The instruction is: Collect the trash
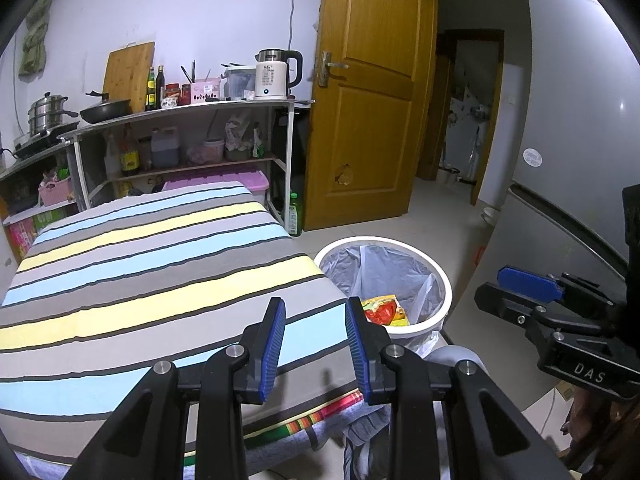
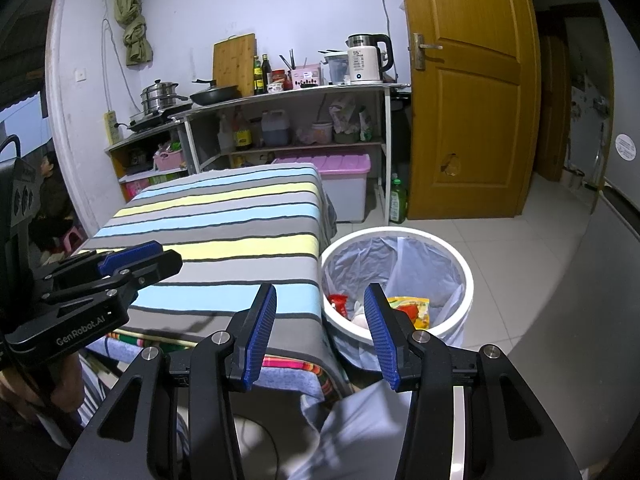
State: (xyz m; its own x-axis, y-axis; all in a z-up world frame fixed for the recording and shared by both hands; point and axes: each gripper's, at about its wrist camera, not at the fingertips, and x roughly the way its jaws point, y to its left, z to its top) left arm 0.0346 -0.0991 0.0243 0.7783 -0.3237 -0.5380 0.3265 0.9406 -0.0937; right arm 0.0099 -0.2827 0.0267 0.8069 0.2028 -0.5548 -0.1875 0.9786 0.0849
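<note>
Open left gripper (image 1: 316,312) above striped table (image 1: 160,280) edge, trash bin (image 1: 440,280) beside.

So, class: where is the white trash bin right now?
The white trash bin stands on the tiled floor, at the right corner of the striped table and in front of the wooden door in both wrist views.

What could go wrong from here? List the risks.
1. The white trash bin stands tight against the striped table's corner, so a careless claw could tip it.
2. Its loose liner could snag a claw.
3. The wrappers inside could be dragged out.
</note>
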